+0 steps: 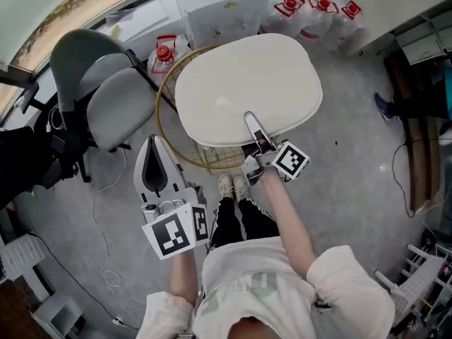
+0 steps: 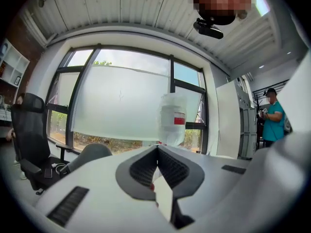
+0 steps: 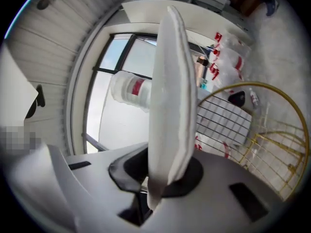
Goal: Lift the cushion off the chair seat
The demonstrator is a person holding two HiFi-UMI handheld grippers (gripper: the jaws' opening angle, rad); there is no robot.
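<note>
Cushion is hanging flat above the gold wire chair, its near edge being squeezed by the right gripper, while the left gripper is hovering beside it, jaws pressed together on nothing. A grey office chair is standing just to the left, with water jugs beyond, all sitting on speckled grey floor. The cushion is hiding most of the wire seat.

The grey floor bears a gold wire chair, a grey chair and, seemingly, water bottles.

No legible text or labels
</note>
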